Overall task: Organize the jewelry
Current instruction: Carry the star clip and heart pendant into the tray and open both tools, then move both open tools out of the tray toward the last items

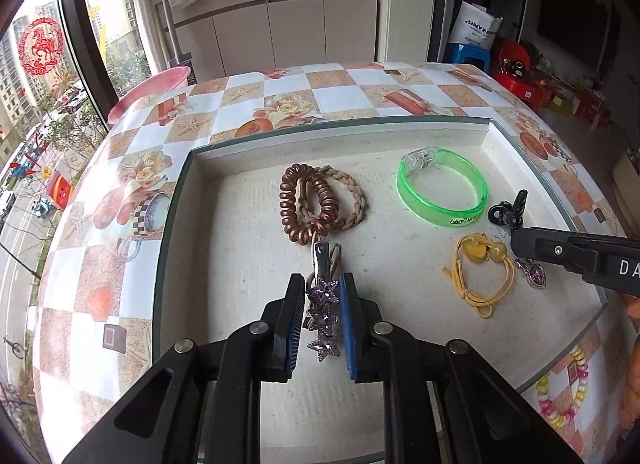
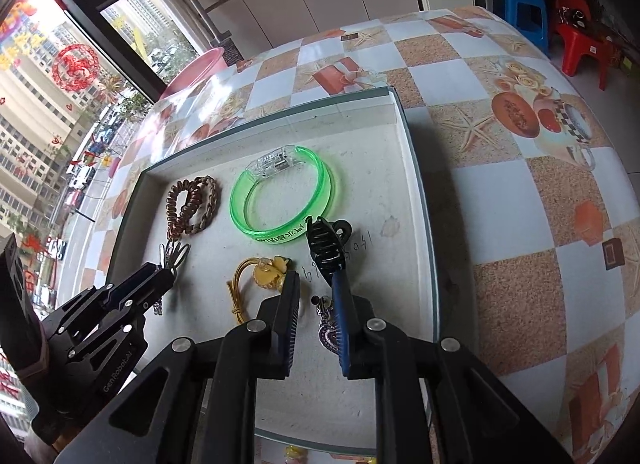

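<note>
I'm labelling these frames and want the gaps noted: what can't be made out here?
- Purple heart earring: right wrist view, partly behind the right gripper's fingers; left wrist view, half under them.
- Star hair clip: right wrist view, hidden by the left gripper.
- Bead bracelet outside the tray: cut off by both views' edges.
- Handwriting on the tray floor: unreadable.

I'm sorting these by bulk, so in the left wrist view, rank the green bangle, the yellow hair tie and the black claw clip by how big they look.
1. Green bangle: widest ring.
2. Yellow hair tie: a bit smaller; it lies nearer the camera, so the gap may really be larger.
3. Black claw clip: clearly smallest, though the right tool hides part of it.
</note>
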